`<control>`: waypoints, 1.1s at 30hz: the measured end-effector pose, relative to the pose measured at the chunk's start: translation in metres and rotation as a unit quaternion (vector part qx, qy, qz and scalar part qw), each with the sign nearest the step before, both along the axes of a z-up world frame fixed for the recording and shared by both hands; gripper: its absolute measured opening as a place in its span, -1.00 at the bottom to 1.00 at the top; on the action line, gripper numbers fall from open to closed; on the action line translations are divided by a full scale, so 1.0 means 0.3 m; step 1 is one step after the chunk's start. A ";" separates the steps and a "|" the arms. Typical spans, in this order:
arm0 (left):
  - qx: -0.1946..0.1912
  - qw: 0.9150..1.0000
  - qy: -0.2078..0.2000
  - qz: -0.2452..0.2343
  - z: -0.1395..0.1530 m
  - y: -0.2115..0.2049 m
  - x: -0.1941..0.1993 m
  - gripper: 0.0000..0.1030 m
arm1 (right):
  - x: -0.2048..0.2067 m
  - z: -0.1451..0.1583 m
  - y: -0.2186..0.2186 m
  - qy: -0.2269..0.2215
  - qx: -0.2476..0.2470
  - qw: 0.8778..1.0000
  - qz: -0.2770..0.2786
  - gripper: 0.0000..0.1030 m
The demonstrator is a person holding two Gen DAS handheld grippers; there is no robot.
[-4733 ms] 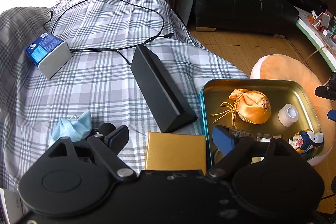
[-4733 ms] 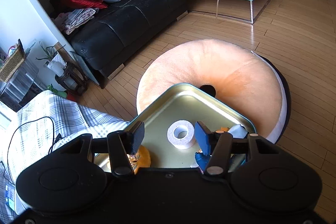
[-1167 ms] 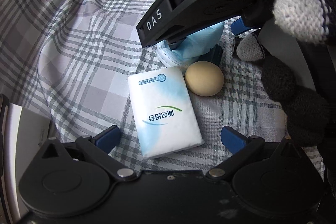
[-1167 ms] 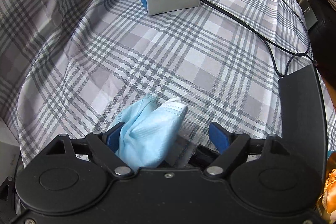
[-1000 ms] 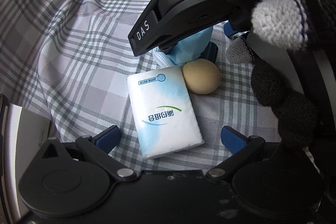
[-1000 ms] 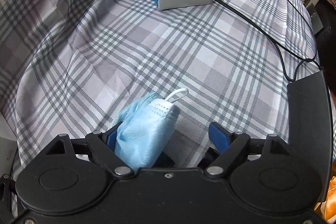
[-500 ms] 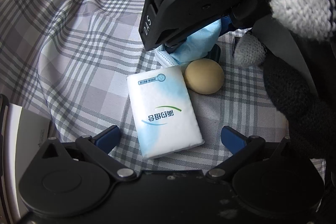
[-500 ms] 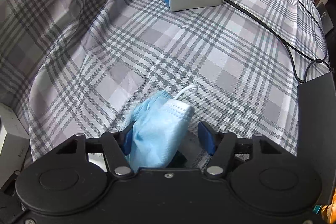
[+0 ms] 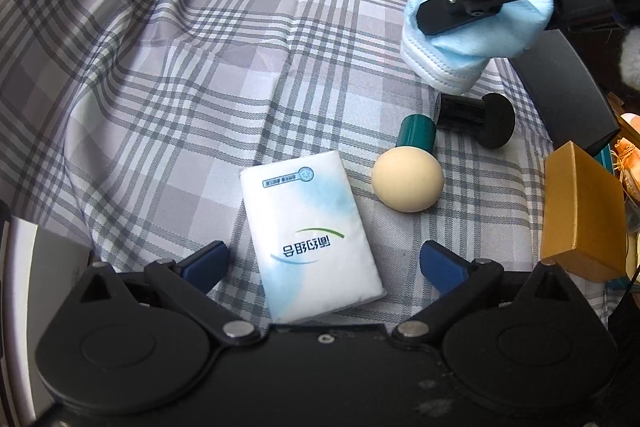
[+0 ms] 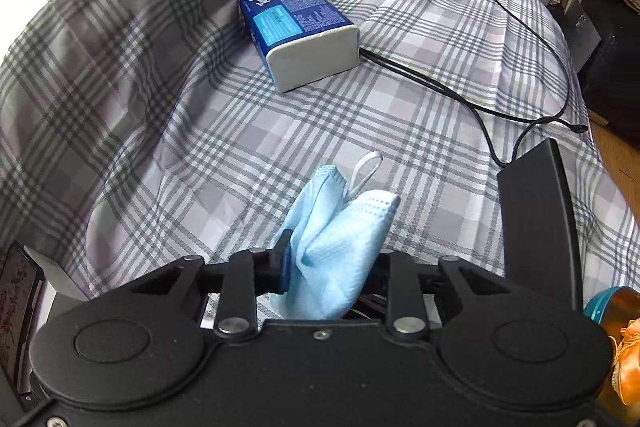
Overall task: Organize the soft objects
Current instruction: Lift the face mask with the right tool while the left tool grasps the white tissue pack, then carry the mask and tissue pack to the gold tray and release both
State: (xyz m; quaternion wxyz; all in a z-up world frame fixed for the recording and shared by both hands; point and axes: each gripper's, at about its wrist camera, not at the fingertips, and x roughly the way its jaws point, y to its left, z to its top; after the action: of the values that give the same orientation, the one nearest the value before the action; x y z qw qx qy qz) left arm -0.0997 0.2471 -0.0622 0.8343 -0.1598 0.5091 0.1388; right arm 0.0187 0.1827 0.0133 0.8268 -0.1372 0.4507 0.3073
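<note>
My right gripper [image 10: 330, 267] is shut on a crumpled blue face mask [image 10: 336, 247] and holds it above the plaid cloth. The mask [image 9: 472, 39] also shows at the upper right of the left wrist view, pinched in the right gripper's black fingers [image 9: 456, 13]. My left gripper [image 9: 324, 261] is open, its blue pads on either side of a white tissue pack [image 9: 310, 231] lying flat on the cloth. A beige egg-shaped object [image 9: 408, 183] lies just right of the pack.
A blue and white tissue box [image 10: 300, 37] sits at the back with a black cable [image 10: 460, 91] beside it. A long black box [image 10: 536, 215], a gold box [image 9: 580, 211], a black stamp-like piece [image 9: 476, 115] and a green cylinder [image 9: 416, 133] lie to the right.
My right gripper has closed on the blue mask and lifted it up and to the right, uncovering the black piece and green cylinder. My left gripper has stayed over the tissue pack.
</note>
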 end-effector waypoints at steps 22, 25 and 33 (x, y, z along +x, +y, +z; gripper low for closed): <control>-0.052 0.998 0.010 -0.016 0.034 0.065 0.029 -0.02 | -0.128 0.133 -0.304 -0.058 0.126 0.986 -0.094 -0.45; -0.056 0.998 0.013 -0.015 0.041 0.065 0.026 -0.03 | -0.132 0.147 -0.332 -0.064 0.145 0.982 -0.101 -0.45; -0.021 1.000 0.008 -0.009 0.113 0.056 -0.001 -0.03 | -0.131 0.182 -0.419 -0.078 0.188 0.970 -0.134 -0.45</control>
State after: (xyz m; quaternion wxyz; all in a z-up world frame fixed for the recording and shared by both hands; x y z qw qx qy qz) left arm -0.1001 0.2639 -0.0284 0.8277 -0.1720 0.5200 0.1218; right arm -0.0207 0.0569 0.0679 0.9041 0.0590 0.3330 0.2612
